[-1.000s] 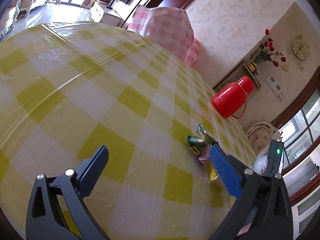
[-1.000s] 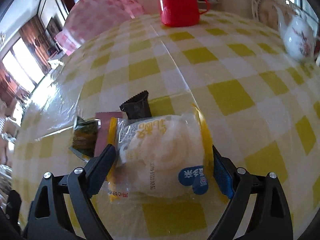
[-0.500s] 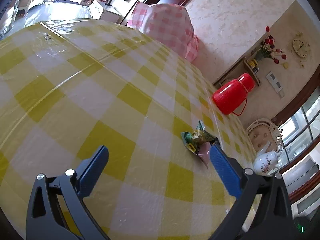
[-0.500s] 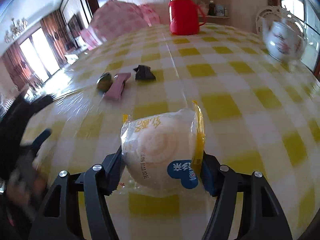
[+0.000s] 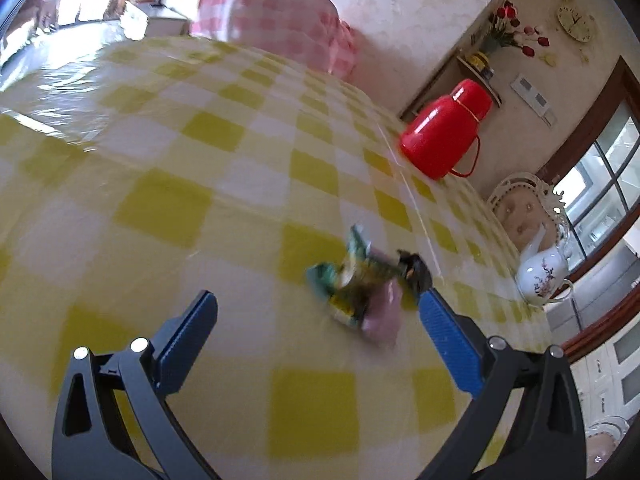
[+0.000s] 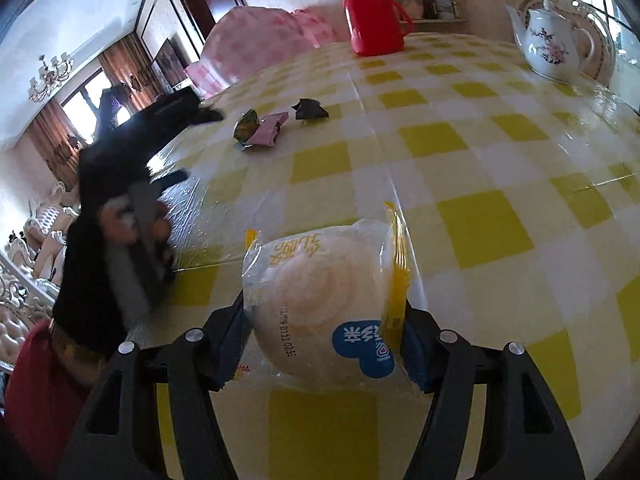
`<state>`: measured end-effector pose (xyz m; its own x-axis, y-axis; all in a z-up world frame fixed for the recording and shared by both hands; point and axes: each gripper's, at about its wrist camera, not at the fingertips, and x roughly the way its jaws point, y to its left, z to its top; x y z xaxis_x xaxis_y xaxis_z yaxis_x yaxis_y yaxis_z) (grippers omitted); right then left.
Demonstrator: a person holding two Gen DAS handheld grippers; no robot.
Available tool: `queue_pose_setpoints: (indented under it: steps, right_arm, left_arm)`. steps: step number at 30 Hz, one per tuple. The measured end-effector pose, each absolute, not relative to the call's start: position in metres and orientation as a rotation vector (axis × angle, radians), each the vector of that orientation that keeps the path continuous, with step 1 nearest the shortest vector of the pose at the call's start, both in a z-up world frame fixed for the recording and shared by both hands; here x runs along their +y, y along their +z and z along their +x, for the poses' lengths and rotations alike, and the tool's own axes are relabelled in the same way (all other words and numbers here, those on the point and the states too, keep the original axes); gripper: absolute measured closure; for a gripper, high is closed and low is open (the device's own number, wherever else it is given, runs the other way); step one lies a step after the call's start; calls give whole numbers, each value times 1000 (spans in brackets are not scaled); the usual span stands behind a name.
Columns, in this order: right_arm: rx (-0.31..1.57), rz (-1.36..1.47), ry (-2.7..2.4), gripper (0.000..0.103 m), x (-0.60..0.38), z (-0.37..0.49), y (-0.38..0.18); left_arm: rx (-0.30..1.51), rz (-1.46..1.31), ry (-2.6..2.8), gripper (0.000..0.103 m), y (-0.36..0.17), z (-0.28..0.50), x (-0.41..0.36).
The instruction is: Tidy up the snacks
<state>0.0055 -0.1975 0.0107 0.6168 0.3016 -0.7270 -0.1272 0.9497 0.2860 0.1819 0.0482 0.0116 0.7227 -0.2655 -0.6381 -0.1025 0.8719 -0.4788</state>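
Note:
My right gripper (image 6: 324, 320) is shut on a clear packet with a white round bun (image 6: 324, 300), held just above the yellow checked tablecloth (image 6: 480, 216). Farther back lie three small snacks: a green wrapper (image 6: 247, 126), a pink packet (image 6: 269, 133) and a dark wrapper (image 6: 310, 109). In the left wrist view my left gripper (image 5: 316, 300) is open with nothing between its pads. The green wrapper (image 5: 344, 280), pink packet (image 5: 382, 312) and dark wrapper (image 5: 414, 270) lie blurred just ahead of it, by its right finger. The right wrist view shows the left gripper's black body (image 6: 140, 148) and the hand (image 6: 132, 220) on it.
A red thermos jug (image 5: 444, 128) stands at the table's far edge, and a white flowered teapot (image 5: 542, 276) sits to the right of it. Behind the table is a pink checked chair cover (image 5: 272, 20). A red sleeve (image 6: 36, 380) shows at the lower left.
My right gripper has closed on the bun packet and drawn it back from the three small snacks. My left gripper has moved closer to those snacks, still open.

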Motion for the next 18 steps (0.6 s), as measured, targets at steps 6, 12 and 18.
queue_pose_setpoints:
  steps: [6, 12, 18]
  right_arm:
    - [874, 190, 252, 39, -195, 6, 10]
    - [870, 180, 256, 39, -193, 5, 11]
    - [867, 179, 257, 39, -194, 4, 11]
  left_arm:
    - [841, -350, -95, 2, 8, 225, 16]
    - [831, -300, -159, 71, 8, 226, 12]
    - [795, -291, -145, 71, 13, 213, 19]
